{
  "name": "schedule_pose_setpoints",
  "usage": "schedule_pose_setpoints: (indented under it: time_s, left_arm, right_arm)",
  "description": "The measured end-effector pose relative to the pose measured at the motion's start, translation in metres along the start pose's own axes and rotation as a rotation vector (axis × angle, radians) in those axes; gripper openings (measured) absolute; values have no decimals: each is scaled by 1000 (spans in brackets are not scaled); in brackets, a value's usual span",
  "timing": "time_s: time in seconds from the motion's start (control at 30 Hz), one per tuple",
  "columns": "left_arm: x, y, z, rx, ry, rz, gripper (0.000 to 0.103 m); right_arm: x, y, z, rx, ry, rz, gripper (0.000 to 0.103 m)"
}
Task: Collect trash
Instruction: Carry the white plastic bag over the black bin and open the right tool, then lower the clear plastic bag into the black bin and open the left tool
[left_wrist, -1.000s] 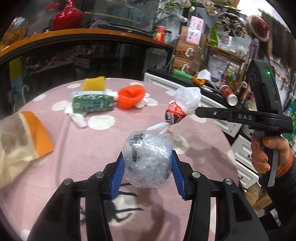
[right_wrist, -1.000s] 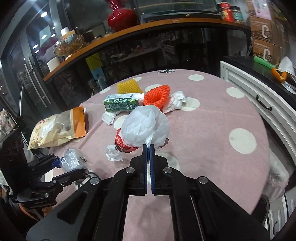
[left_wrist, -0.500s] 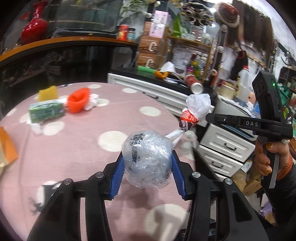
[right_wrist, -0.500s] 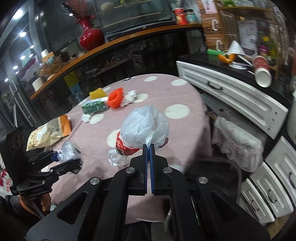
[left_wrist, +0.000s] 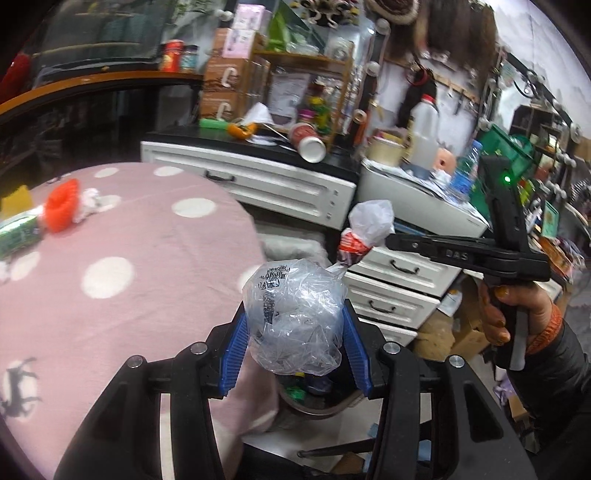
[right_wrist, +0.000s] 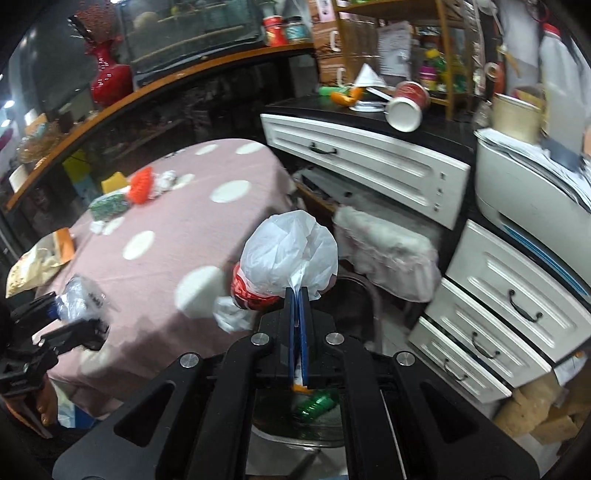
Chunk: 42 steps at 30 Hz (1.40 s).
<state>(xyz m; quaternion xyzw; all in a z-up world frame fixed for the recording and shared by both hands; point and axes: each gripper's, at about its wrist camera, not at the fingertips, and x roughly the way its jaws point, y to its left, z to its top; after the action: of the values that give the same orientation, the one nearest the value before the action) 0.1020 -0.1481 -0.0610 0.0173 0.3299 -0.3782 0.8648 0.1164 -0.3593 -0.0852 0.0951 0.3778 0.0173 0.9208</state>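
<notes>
My left gripper (left_wrist: 295, 325) is shut on a crumpled clear plastic bag (left_wrist: 295, 317) with black print, held past the table's right edge. Right below it sits a round trash bin (left_wrist: 314, 400) with green and dark rubbish inside. My right gripper (right_wrist: 298, 295) is shut on a pinch of a white plastic bag with a red band (right_wrist: 288, 258); this white bag (left_wrist: 369, 225) also shows in the left wrist view, hanging from the right gripper (left_wrist: 391, 240). The bin (right_wrist: 314, 410) lies under the right gripper too. The left gripper (right_wrist: 74, 314) with its clear bag shows at the lower left.
The pink polka-dot table (left_wrist: 129, 258) still bears an orange net (left_wrist: 61, 206), a green carton (left_wrist: 18, 232), crumpled paper (left_wrist: 90, 197), a yellow sponge (right_wrist: 114, 182) and a snack pouch (right_wrist: 33, 258). White drawers (right_wrist: 498, 314) and a padded stool (right_wrist: 388, 251) stand close to the bin.
Both grippers have swung right, from over the table to past its edge above the bin, each keeping its bag. The table's remaining trash has slid to the left of both views.
</notes>
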Motion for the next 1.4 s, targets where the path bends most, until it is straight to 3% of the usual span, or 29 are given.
schedule_pose_setpoints:
  time_s: [0.17, 0.47, 0.53, 0.6, 0.63, 0.9, 1.0, 1.17, 1.4]
  left_arm:
    - [23, -12, -8, 5, 62, -44, 48]
    - [49, -26, -25, 28, 144, -56, 48]
    - [53, -27, -27, 22, 154, -63, 48]
    - [56, -27, -28, 22, 161, -63, 48]
    - [57, -28, -30, 22, 166, -63, 48]
    - [72, -34, -36, 41, 202, -61, 48]
    - [80, -36, -37, 51, 219, -67, 48]
    - [96, -39, -36, 79, 247, -59, 48]
    - [128, -45, -32, 117, 294, -39, 48]
  right_arm:
    - [26, -13, -20, 17, 67, -31, 3]
    - [97, -31, -60, 76, 221, -94, 5]
    - [110, -36, -68, 95, 255, -120, 17]
    - [120, -43, -76, 129, 279, -119, 62]
    - [120, -45, -79, 144, 273, -126, 67]
    - [101, -62, -80, 235, 216, -162, 70]
    - [86, -64, -73, 240, 165, -187, 80]
    - [66, -60, -64, 225, 91, -213, 81]
    - [53, -55, -59, 220, 53, -196, 81]
